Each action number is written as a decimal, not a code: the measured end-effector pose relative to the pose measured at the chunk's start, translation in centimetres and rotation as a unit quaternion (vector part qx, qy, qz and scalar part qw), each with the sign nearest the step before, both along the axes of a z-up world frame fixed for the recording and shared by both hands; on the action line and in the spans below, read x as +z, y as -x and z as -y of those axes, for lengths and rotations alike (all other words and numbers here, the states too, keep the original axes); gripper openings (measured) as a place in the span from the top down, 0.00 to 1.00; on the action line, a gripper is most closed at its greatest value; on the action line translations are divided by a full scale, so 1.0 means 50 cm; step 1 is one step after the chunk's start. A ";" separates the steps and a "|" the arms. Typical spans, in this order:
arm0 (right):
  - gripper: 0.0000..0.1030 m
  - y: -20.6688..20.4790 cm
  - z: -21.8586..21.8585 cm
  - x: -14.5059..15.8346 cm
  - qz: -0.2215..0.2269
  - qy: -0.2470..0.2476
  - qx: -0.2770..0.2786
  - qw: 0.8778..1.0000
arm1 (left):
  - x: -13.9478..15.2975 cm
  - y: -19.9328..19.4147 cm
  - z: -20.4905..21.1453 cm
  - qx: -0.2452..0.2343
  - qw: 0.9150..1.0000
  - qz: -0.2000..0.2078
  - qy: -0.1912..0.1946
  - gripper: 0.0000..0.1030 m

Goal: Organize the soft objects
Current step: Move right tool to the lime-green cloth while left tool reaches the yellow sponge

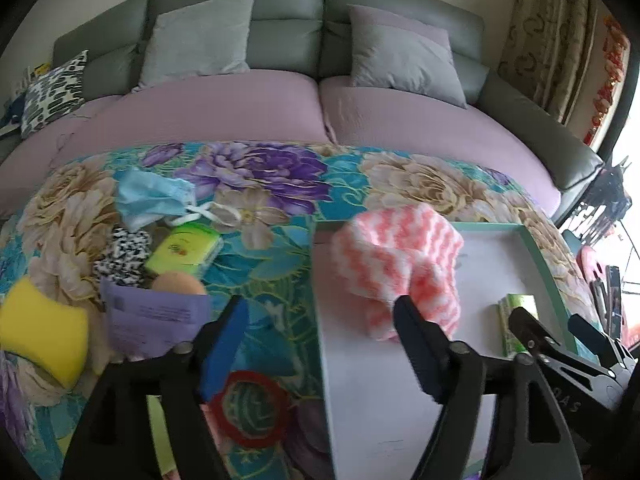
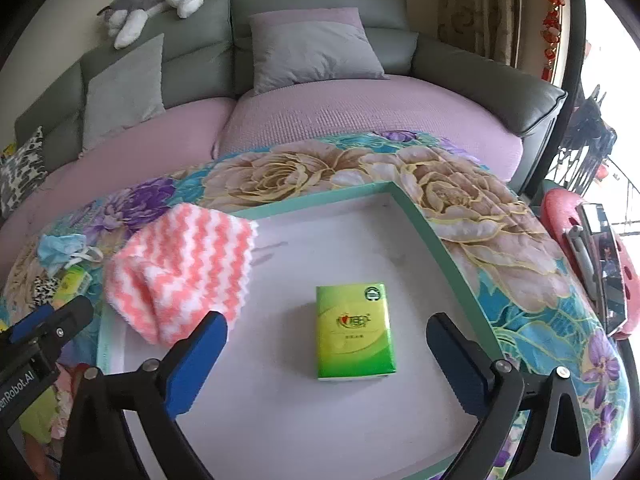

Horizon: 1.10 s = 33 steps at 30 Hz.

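Wide bare floor inside green-rimmed tray (image 2: 424, 232), holding tissue pack (image 2: 354, 332) and striped cloth (image 2: 184, 268) (draped over rim); left gripper (image 1: 320, 332) and right gripper (image 2: 324, 344) agape, empty.

2 tissue packs (image 2: 354, 332) (image 1: 184, 249), 1 cloth (image 2: 184, 268), 1 mask (image 1: 154, 196), 1 sponge (image 1: 44, 336).

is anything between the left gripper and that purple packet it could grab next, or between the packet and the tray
Nothing visible blocks either path. The purple packet lies just left of the open left gripper, overlapping a peach sponge. Only bare floral cloth separates it from the tray.
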State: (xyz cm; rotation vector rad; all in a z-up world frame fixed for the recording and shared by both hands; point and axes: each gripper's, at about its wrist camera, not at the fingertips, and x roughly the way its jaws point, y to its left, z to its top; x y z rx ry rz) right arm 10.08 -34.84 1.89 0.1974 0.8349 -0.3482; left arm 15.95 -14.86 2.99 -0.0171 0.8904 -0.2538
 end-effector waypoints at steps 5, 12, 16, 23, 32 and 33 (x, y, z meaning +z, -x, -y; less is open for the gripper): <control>0.00 -0.004 -0.009 -0.001 -0.002 0.003 0.002 1.000 | -0.003 -0.001 -0.032 0.024 1.000 0.002 -0.005 0.10; 0.00 -0.008 -0.021 -0.003 -0.007 -0.002 0.005 1.000 | 0.004 0.008 -0.083 0.054 0.998 0.017 -0.010 0.03; 0.00 -0.010 -0.038 0.004 0.000 -0.002 0.015 1.000 | 0.017 0.016 -0.122 0.074 0.997 0.026 -0.004 0.02; 0.00 -0.015 -0.095 0.035 0.027 0.004 0.047 0.999 | 0.058 0.044 -0.233 0.129 0.990 0.058 0.016 0.01; 0.00 -0.021 -0.209 0.061 0.053 -0.017 0.120 0.991 | 0.093 0.081 -0.380 0.210 0.974 0.086 0.007 0.01; 0.00 -0.022 -0.226 0.061 0.053 -0.019 0.130 0.990 | 0.095 0.086 -0.395 0.217 0.972 0.088 0.007 0.01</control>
